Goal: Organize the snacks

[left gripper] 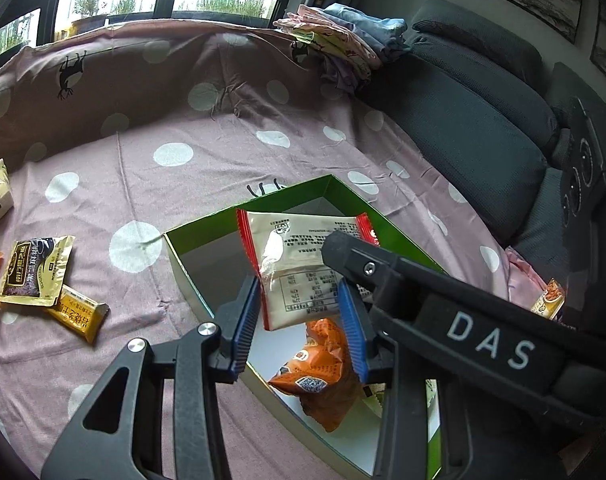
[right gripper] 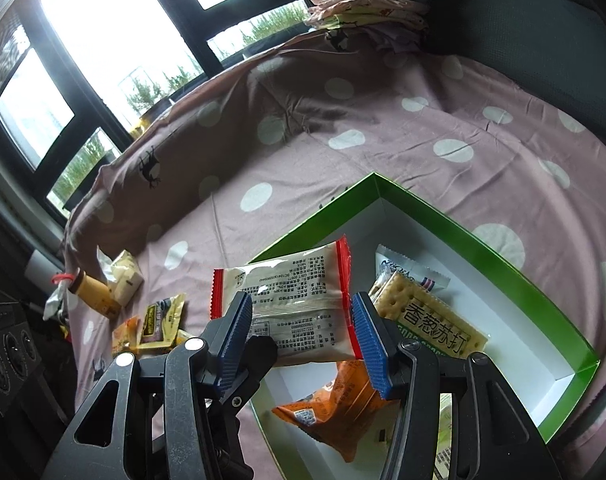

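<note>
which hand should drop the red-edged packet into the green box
Either: both tongs, left and right, clamp the red-edged packet together above the green box, so both must let go. The right view shows free floor beside the cracker pack.

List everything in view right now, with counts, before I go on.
green box: one, green outside, white inside, on bedspread
red-edged packet: one, cream, above box, between both claws
orange packet: one, orange, inside box
cracker packet: one, green and cream, inside box
loose snacks: at least four, gold, yellow, orange, cream, on bedspread left of box
bedspread: one, pink, white dots
folded clothes: one pile, pastel, far edge
cushions: dark grey, right side
left claw: black, blue pads, shut on red-edged packet
right claw: same, shut on it too
</note>
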### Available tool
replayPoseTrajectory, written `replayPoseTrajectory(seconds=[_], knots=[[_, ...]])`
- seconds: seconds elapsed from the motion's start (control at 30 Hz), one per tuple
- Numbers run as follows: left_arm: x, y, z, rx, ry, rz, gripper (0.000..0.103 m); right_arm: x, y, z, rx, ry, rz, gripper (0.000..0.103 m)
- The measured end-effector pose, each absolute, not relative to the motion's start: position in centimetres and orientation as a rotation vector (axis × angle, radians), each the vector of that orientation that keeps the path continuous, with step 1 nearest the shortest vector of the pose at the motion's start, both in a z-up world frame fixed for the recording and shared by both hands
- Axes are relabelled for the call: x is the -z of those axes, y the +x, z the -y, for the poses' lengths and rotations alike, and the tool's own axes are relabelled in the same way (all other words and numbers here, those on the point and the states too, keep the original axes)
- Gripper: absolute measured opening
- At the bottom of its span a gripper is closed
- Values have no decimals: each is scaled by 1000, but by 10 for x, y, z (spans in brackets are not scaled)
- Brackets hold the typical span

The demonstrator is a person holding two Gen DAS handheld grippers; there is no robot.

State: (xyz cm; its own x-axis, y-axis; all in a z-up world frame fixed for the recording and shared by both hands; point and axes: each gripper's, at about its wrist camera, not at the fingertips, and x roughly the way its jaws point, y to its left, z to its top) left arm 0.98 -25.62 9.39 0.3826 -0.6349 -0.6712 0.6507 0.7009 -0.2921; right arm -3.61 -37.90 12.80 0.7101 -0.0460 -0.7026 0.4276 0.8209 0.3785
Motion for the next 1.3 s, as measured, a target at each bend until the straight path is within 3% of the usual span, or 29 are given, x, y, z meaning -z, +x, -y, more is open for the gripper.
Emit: replayPoseTrajectory(seconds=[1.3], knots=[[-56,24,291,842,39,-1031,39,-97,-28,402,429,560,-883,55]])
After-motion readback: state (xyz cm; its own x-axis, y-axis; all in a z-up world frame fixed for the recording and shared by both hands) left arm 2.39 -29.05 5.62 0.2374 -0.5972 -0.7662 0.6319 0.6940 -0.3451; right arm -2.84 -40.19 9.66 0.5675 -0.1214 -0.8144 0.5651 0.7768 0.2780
